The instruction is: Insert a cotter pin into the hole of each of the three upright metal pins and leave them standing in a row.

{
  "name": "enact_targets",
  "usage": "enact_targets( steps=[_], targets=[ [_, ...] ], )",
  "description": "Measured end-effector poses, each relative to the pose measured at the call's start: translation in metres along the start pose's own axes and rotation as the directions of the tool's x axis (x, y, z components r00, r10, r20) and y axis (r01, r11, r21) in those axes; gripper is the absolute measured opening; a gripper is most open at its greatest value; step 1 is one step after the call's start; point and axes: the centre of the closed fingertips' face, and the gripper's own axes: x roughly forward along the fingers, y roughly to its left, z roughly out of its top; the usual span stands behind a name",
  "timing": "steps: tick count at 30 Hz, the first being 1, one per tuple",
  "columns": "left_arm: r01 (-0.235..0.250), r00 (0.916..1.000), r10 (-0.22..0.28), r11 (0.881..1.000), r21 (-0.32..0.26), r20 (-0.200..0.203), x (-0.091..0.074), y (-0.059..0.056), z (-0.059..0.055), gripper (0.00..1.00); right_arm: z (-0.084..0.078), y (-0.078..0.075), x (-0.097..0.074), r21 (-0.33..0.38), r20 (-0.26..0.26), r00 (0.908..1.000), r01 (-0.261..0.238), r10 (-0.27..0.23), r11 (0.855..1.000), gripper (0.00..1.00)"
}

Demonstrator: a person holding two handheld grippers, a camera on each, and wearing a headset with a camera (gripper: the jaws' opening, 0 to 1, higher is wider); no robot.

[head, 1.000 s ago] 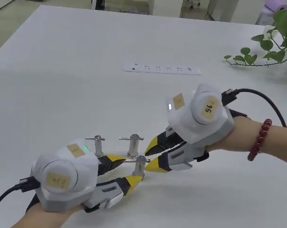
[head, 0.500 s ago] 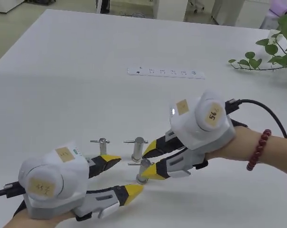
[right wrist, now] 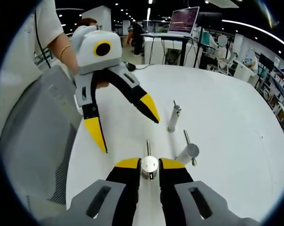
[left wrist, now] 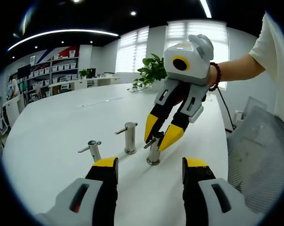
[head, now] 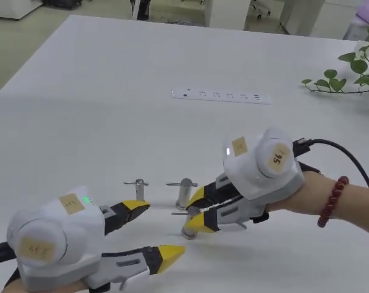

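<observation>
Low at the left of the head view: left claw (head: 154,231), jaws spread wide, gripping nothing, yellow tips aimed toward the pins and short of all of them. In the left gripper view, left claw (left wrist: 150,163) with the same wide gap.

Next to the right: left metal pin (head: 139,189), upright on the white table (head: 80,110), left cotter pin (head: 133,182) lying crosswise through its top. Beside it: middle metal pin (head: 185,194), also upright, middle cotter pin (head: 174,184) through its head. Slightly right and nearer the person: near metal pin (head: 189,230), standing, near cotter pin (head: 179,212) sticking out to its left.

Clamped on that pin's head: right claw (head: 195,212), jaws drawn close, one yellow tip on either side. In the right gripper view, right claw (right wrist: 150,165) pinching the round pin head between its two tips.

Behind the right claw: a hand, with a red bead bracelet (head: 332,200) at the wrist. Far back near centre: white power strip (head: 221,95). At the far right edge: leafy green plant (head: 349,67).
</observation>
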Motion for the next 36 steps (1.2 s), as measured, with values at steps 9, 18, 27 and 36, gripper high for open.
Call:
enact_targets(
  steps=[9,18,27,36],
  targets=[
    [-0.02,0.9997,0.02,1.0,-0.012,0.016,-0.004,0.001,0.001,0.57,0.001,0.0,0.0,0.011,0.0,1.0,-0.007,0.007,1.0,0.14],
    [-0.022,0.9997,0.022,1.0,0.0,0.014,-0.006,0.0,0.0,0.57,0.002,-0.001,0.001,0.022,0.0,1.0,0.005,-0.005,1.0,0.13],
    [-0.034,0.9991,0.034,0.999,-0.009,0.026,-0.01,0.002,0.003,0.57,0.0,-0.005,-0.001,0.02,-0.005,0.9998,0.02,-0.02,1.0,0.13],
    [-0.056,0.9978,0.057,0.998,-0.014,0.036,-0.014,0.008,0.005,0.57,-0.005,-0.013,-0.014,0.015,0.002,0.9995,0.032,-0.032,0.999,0.13]
  ],
)
